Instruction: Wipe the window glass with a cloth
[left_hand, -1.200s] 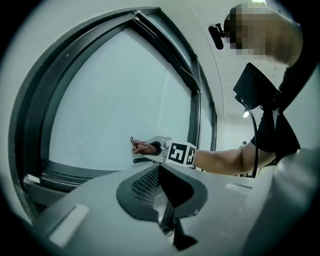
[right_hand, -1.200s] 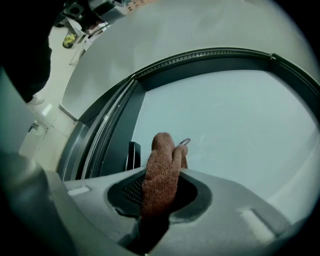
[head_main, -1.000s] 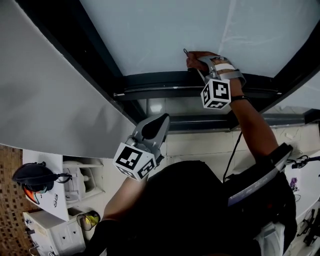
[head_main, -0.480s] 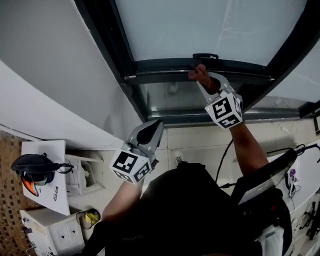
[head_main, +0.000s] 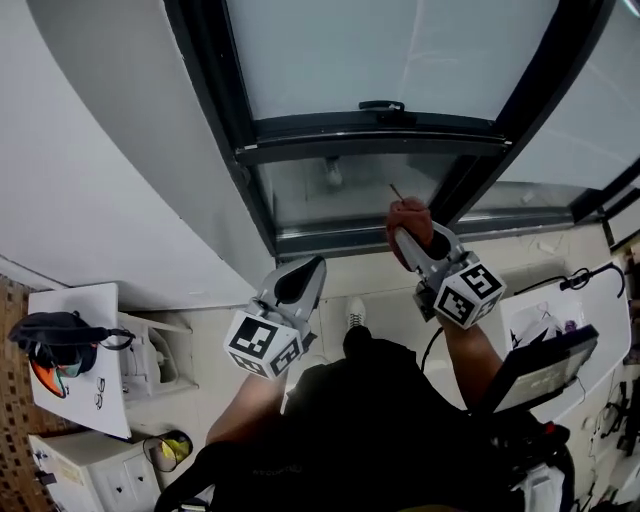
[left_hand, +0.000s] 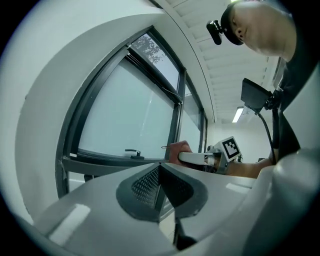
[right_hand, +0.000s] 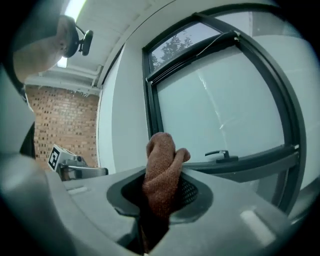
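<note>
The cloth (right_hand: 160, 170) looks coarse-woven, the window glass (head_main: 380, 50) smooth, its frame (head_main: 370, 135) matt dark.

Likely a lab or office workroom: a large dark-framed window (head_main: 370, 130), a brick wall (right_hand: 52, 120), a strip ceiling light (left_hand: 238, 114), a white cabinet (head_main: 60, 455) and loose cables (head_main: 585, 277).

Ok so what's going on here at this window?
A person stands at the window with tongs in each hand. The right tongs are shut on a brown cloth, held up near the small lower pane under the handle; I cannot tell whether the cloth touches it. The left tongs are shut and empty, lower down, off the window.
</note>
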